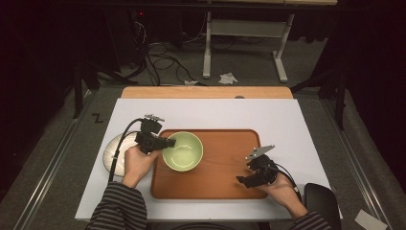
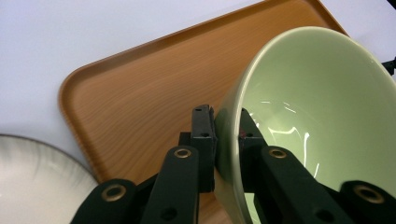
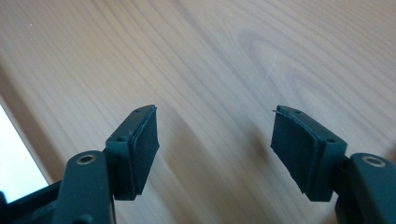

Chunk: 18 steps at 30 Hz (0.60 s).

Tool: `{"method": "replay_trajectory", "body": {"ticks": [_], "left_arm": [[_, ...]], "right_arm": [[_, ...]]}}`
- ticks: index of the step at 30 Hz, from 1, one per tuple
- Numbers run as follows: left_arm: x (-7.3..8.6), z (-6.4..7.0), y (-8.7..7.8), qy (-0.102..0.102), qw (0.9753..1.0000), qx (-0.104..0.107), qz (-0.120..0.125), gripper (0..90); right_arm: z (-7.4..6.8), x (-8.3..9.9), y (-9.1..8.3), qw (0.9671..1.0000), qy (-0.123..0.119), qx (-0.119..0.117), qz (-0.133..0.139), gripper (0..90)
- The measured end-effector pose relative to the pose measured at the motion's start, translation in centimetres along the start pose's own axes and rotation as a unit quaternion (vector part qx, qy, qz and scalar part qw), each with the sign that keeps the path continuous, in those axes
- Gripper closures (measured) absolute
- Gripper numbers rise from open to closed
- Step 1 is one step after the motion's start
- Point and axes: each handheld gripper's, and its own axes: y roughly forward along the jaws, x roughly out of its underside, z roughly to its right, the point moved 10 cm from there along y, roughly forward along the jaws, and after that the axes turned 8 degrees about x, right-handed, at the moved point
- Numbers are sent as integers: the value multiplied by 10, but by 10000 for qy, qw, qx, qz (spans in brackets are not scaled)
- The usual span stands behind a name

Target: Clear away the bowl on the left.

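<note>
Gripping: the left gripper has its two black jaws closed on the rim of the pale green glazed ceramic bowl, one jaw outside the wall and one inside, as the left gripper view shows.
Bowl position: the bowl sits on the left part of the rectangular brown wooden tray, directly ahead of the left gripper; whether it rests flat or is tipped cannot be told.
Right gripper: the right gripper hovers low over the tray's right part, well apart from the bowl; its jaws stand wide apart with nothing between them, bare wood grain lying ahead.
Behind the left gripper: a round white plate with a dark rim lies on the white tabletop, just beside the tray's left edge.
Hands: the person's left hand and right hand each grasp a gripper body; striped sleeves enter from below.
</note>
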Motion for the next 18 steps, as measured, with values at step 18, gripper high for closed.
{"method": "replay_trajectory", "body": {"ticks": [18], "left_arm": [[-19,24,47,247,9991,109,-334,825]], "right_arm": [[-1,-1,0,10000,35,-41,49,336]]}}
